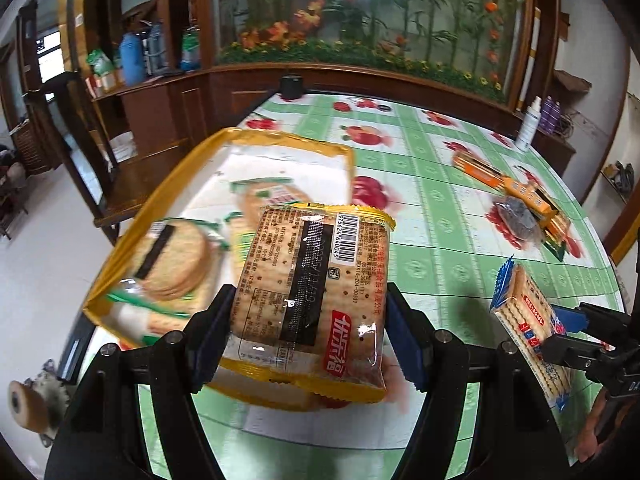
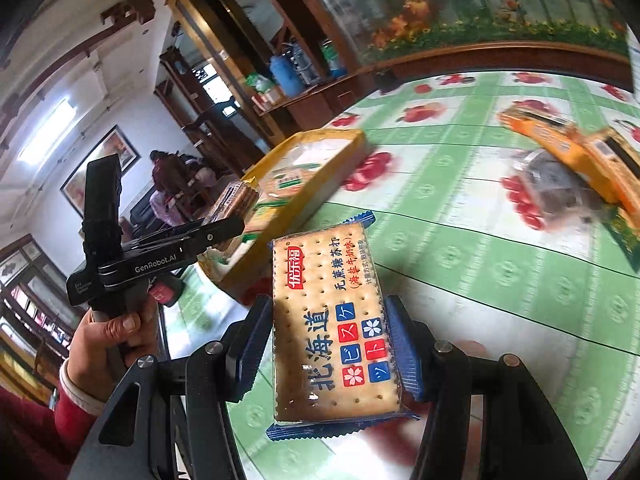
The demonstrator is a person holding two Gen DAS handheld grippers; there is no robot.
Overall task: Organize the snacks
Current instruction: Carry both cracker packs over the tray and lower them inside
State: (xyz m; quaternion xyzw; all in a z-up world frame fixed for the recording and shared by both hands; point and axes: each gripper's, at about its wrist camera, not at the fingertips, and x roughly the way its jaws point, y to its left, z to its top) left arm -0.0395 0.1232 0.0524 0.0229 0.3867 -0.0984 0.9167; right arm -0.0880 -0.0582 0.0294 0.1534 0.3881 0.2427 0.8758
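A tray (image 1: 120, 248) sits at the table's (image 1: 440, 208) left edge with cracker packs (image 1: 172, 264) in it. One cracker packet (image 1: 312, 300) hangs above its near end — another packet (image 2: 336, 344) is held over the table to its right. Farther right lie boxed snacks (image 1: 516, 192).

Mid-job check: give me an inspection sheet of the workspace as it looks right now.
Surface: table with green fruit-print cloth.
Job's things: yellow tray at the table's left edge, holding green-wrapped cracker packs; orange packs and a dark pack loose at far right.
Clutter: white bottle and a black object at the far edge.
Tongs: left tongs shut on the yellow pack above the tray's near end; right tongs shut on the blue pack.
Cables: nothing seen.
Surroundings: wooden cabinets, flower mural.
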